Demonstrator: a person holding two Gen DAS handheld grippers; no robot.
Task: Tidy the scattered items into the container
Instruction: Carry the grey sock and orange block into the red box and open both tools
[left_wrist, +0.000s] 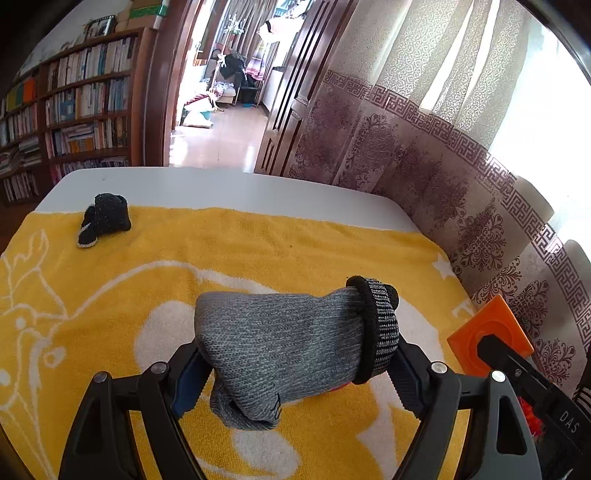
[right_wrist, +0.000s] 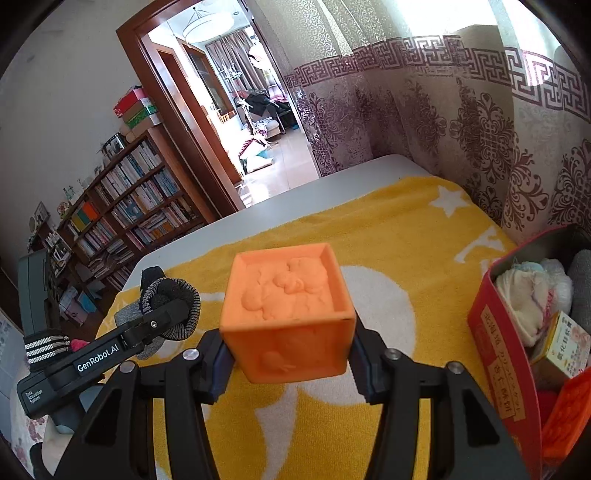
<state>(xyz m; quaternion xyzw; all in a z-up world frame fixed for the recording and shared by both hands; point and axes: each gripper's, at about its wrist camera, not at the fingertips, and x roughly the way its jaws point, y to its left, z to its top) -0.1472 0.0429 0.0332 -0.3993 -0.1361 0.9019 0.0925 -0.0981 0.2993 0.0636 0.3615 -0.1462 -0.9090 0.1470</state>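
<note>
L tool (left_wrist: 295, 369) clamped on grey sock (left_wrist: 280, 350), R tool (right_wrist: 288, 365) clamped on orange block (right_wrist: 288, 317), both above yellow towel (left_wrist: 258, 243). Red tin (right_wrist: 495, 362) at R; black sock (left_wrist: 105, 218) far L on towel.

We see a white table (left_wrist: 207, 186) covered by a yellow towel (left_wrist: 258, 251); on the towel rest a black sock (left_wrist: 105, 218) and a red tin (right_wrist: 495, 332).

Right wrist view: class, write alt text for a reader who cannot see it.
The right gripper holds an orange cube above a yellow towel. A red tin of oddments stands at the right; the left gripper holds a grey sock at the left.
</note>
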